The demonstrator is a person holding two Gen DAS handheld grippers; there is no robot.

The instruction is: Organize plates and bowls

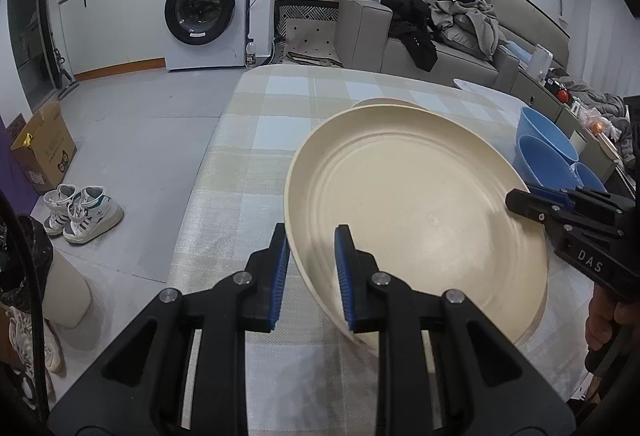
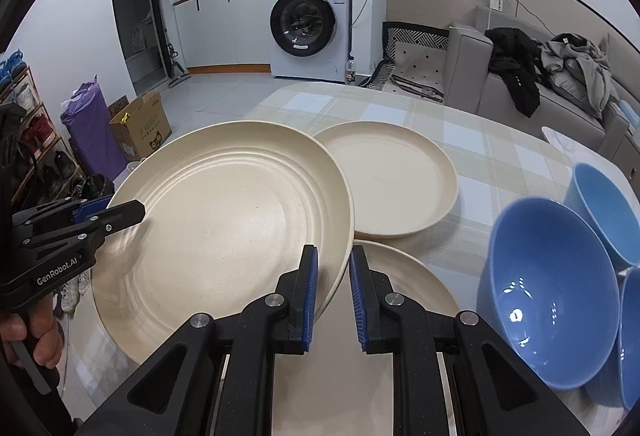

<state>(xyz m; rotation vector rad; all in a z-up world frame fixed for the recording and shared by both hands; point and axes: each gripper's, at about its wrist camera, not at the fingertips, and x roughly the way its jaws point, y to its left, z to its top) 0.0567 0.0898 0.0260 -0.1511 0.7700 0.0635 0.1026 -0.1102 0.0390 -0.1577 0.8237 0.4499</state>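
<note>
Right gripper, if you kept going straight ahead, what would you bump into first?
Probably the big cream plate: the right gripper already straddles its rim. Beyond it lies the smaller cream plate, though depth is unclear.

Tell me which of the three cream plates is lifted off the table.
The large ridged plate, tilted with both hand-held grippers at its rim. The other two, the far plate and the near plate, lie flat on the tablecloth.

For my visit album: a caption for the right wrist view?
Two handheld grippers lift a large cream plate by opposite rims beside blue bowls.
</note>
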